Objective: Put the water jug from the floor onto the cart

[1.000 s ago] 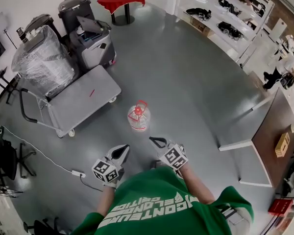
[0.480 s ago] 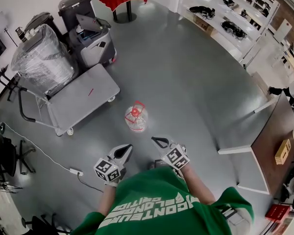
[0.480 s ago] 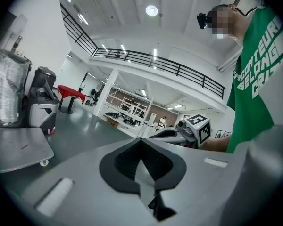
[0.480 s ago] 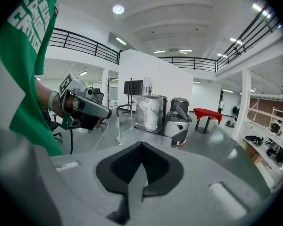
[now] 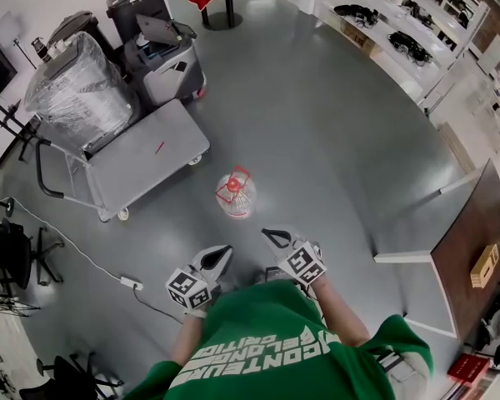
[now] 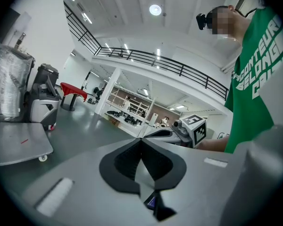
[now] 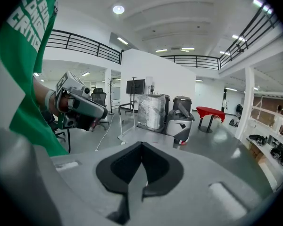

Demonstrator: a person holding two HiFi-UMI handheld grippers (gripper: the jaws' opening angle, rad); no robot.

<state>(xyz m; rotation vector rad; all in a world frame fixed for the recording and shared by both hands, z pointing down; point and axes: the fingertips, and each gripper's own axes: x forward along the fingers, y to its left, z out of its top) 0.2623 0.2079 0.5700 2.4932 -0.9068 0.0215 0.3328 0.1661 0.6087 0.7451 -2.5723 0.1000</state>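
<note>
Little has changed in the last second. Your view has swung slightly, but the water jug [image 5: 236, 197] stands upright on the floor [image 5: 317, 140] as before, straight ahead of you and clear of both tools. The left claw [image 5: 219, 254] and right claw [image 5: 272, 237] are still short of the jug, one to each side of the line towards it. Both are clenched on nothing, their jaws pressed together. So, as I judge it, the lift has not begun, and you will need to release a claw before it can take the red handle on top.

The cart [image 5: 142, 169] sits beyond and left of the jug, its near corner close to it with open floor between. Most of its deck is bare, apart from a small red thing [image 5: 158, 147] near the middle. Its handle bar [image 5: 42, 169] and a wrapped bundle [image 5: 79, 86] crowd the far end, so aim for the near end. A cable [image 5: 75, 248] trails across the floor to your left; keep your feet off it.
</note>
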